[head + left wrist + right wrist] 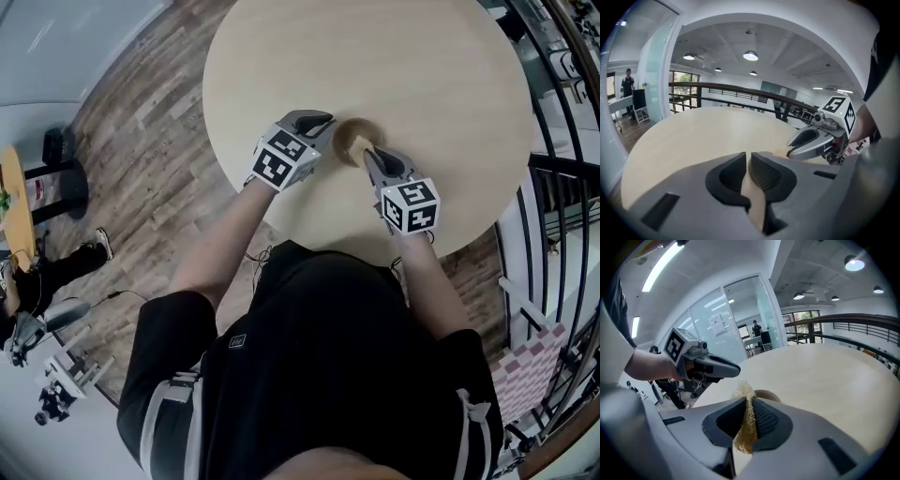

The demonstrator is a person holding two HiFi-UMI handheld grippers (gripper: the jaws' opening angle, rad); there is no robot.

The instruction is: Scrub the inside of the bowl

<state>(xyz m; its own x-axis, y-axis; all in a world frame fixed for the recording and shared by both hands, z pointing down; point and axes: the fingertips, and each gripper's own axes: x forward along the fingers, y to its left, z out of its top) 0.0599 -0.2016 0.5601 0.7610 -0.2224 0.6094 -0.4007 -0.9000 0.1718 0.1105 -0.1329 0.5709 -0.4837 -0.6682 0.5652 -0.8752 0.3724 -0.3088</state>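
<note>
The head view shows the bowl (351, 141) by the near edge of the round worktop (403, 66), between the left tool (323, 122) and the right tool (367, 155). Only the right gripper view shows that the right tool pinches a straw-coloured fibrous scrubber (745, 425), with the bowl just beyond it. The left gripper view shows the left tool a little spread and empty.

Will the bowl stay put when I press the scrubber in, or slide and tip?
The bowl looks small and wooden, probably light, so it may skate on the smooth table. Nothing grips it, so pressing near the rim could tip it. The scrubber looks fibrous and should flex.
</note>
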